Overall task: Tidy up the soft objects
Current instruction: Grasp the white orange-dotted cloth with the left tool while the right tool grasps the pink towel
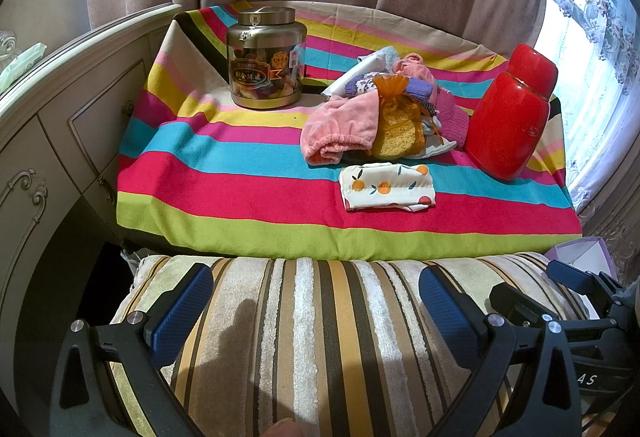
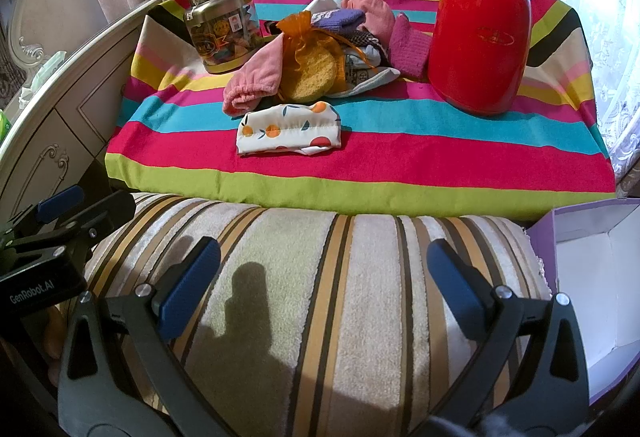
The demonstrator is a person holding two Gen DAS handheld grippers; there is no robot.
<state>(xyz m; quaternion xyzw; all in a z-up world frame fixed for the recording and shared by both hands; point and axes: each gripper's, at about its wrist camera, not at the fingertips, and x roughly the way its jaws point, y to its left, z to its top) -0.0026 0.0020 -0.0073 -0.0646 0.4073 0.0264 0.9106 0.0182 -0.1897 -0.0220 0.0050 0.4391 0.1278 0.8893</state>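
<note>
Both grippers — left [image 1: 316, 301], right [image 2: 324, 277] — spread wide and empty over striped cushion [image 1: 320, 337], likely poised toward soft pile [image 1: 376, 117] between jar [image 1: 266, 57] and flask [image 1: 512, 113].

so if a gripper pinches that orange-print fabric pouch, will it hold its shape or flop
The orange-print fabric pouch looks soft, creased and lies flat, so it would likely sag from a pinch. It probably weighs little. Lying apart from the pile of soft items, it should lift without dragging others.

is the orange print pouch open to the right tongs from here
Probably yes: the orange print pouch lies alone at the front of the striped cloth, clear of the pile, and the right tongs are open with only the cushion below.
</note>
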